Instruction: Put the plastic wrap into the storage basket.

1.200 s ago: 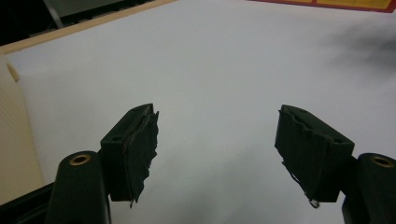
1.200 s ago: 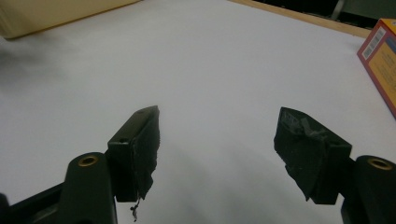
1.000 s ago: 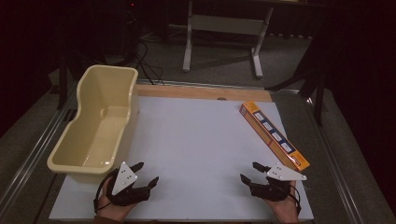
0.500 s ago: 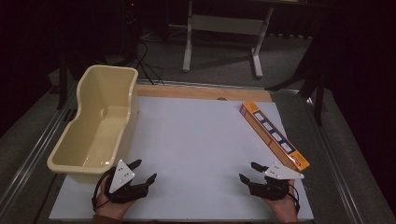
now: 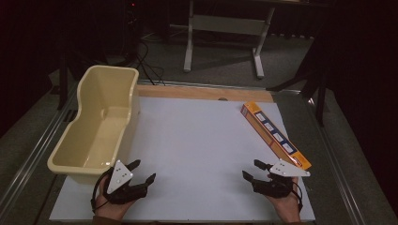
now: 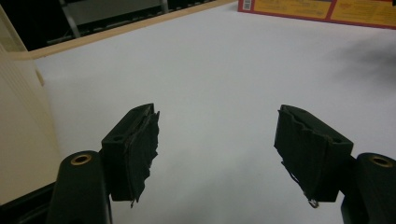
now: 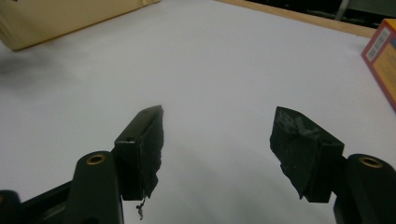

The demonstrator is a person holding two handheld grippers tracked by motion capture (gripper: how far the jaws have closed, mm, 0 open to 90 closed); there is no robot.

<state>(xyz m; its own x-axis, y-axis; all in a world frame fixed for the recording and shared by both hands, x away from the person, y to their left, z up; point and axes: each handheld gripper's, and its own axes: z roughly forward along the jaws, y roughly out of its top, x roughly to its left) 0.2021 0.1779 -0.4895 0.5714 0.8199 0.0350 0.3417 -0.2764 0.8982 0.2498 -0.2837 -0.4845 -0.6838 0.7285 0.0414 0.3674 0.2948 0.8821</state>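
A long orange box [image 5: 274,135] lies slantwise at the right of the white table top [image 5: 197,140]. A cream plastic tub [image 5: 101,136] stands empty at the left. My left gripper [image 5: 143,170] rests near the front edge, just right of the tub's near corner, open with nothing between its pads [image 6: 217,135]. My right gripper [image 5: 251,168] sits at the front right, just left of the box's near end. Its jaws have just been closing a little, and they still stand apart with nothing between them [image 7: 217,135].
A wooden strip [image 5: 202,93] borders the table's far edge. Metal rails [image 5: 42,145] run along both sides. A grey stand [image 5: 225,26] and cables are on the floor behind. The tub's wall [image 6: 23,126] is close on the left gripper's left.
The right gripper's jaws stand slightly narrower than a second ago. Both hands have kept their places.
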